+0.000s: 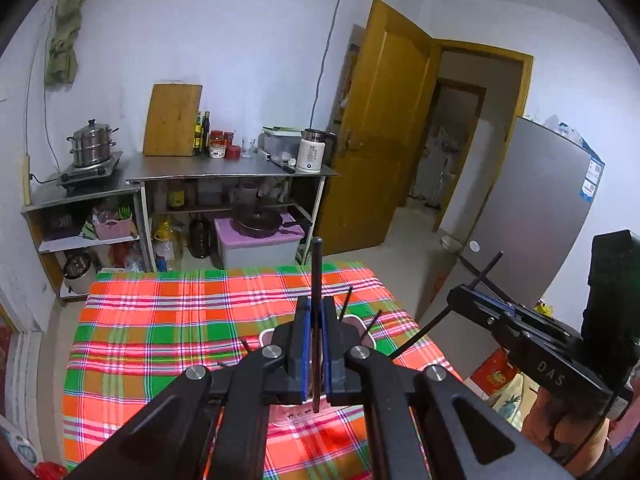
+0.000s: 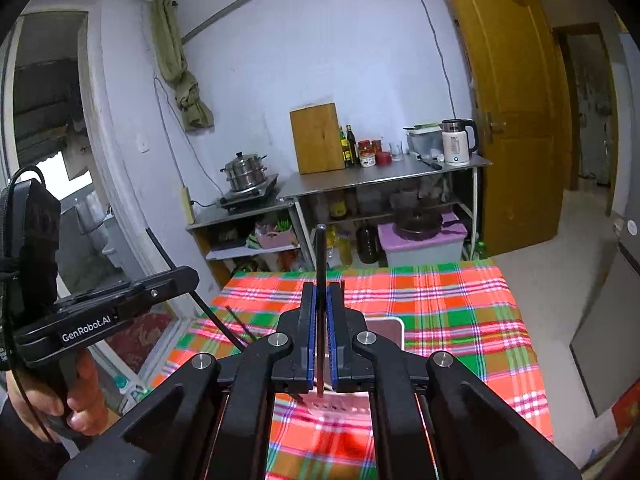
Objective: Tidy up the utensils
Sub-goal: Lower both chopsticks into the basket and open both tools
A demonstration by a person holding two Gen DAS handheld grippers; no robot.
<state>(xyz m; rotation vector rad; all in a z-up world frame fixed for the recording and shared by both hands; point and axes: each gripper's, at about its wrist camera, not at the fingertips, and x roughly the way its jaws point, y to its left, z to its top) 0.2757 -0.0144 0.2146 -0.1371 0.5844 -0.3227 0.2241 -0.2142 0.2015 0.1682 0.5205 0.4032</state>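
Observation:
My left gripper [image 1: 316, 308] is shut on a black chopstick [image 1: 317, 264] held upright above a pink utensil holder [image 1: 362, 326] on the checked tablecloth [image 1: 160, 320]. Other black chopsticks [image 1: 345, 302] stick out of the holder. My right gripper [image 2: 321, 296] is shut on another black chopstick [image 2: 321, 252], also upright, over the pink holder [image 2: 386, 330]. The right gripper shows at the right of the left wrist view [image 1: 480, 300], the left gripper at the left of the right wrist view [image 2: 176, 280].
A steel counter [image 1: 224, 166] with a cutting board [image 1: 172, 120], bottles, jars and a kettle [image 1: 310, 156] stands behind the table. A steamer pot [image 1: 92, 144] sits on a stove at left. An open wooden door [image 1: 384, 120] and a grey fridge [image 1: 532, 208] are at right.

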